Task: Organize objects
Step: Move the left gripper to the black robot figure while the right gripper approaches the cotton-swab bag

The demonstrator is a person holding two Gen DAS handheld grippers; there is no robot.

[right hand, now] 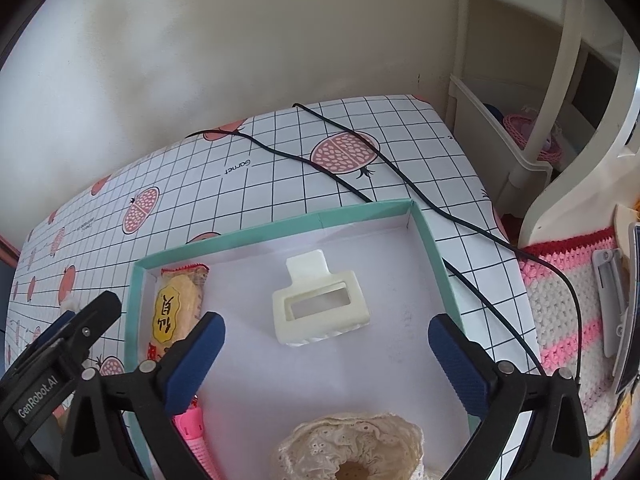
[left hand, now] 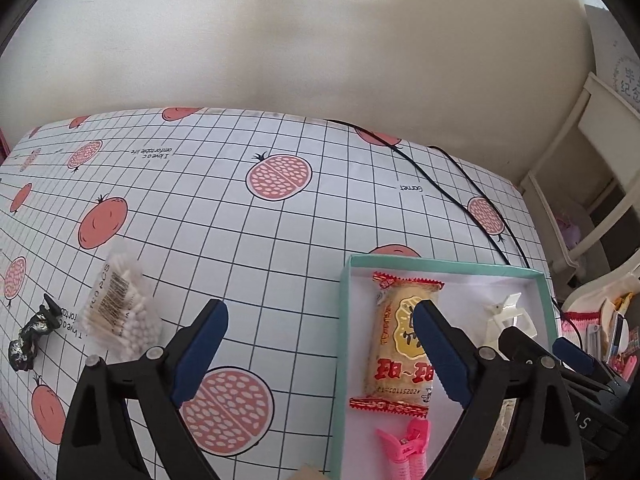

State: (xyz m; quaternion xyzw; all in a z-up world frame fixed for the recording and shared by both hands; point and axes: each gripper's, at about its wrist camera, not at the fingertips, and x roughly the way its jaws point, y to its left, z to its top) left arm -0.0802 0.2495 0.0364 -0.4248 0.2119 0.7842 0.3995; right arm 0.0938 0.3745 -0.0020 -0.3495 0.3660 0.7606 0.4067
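White hair clip [right hand: 320, 306] in teal box [right hand: 434, 248], just ahead of spread, empty right gripper [right hand: 326, 330].

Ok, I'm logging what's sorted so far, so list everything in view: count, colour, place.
box: 1, teal rim, white inside, on the table
snack packet: 1, yellow and red, in the box, left side
white hair clip: 1, cream, middle of the box
pink hair clip: 1, pink, near end of the box
lace scrunchie: 1, beige, near end of the box
cotton swabs: 1 bag, white, on the table left of the box
black hair clip: 1, black, far left
cable: black, behind the box
tablecloth: 1, white grid, pomegranates
left gripper: open
right gripper: open
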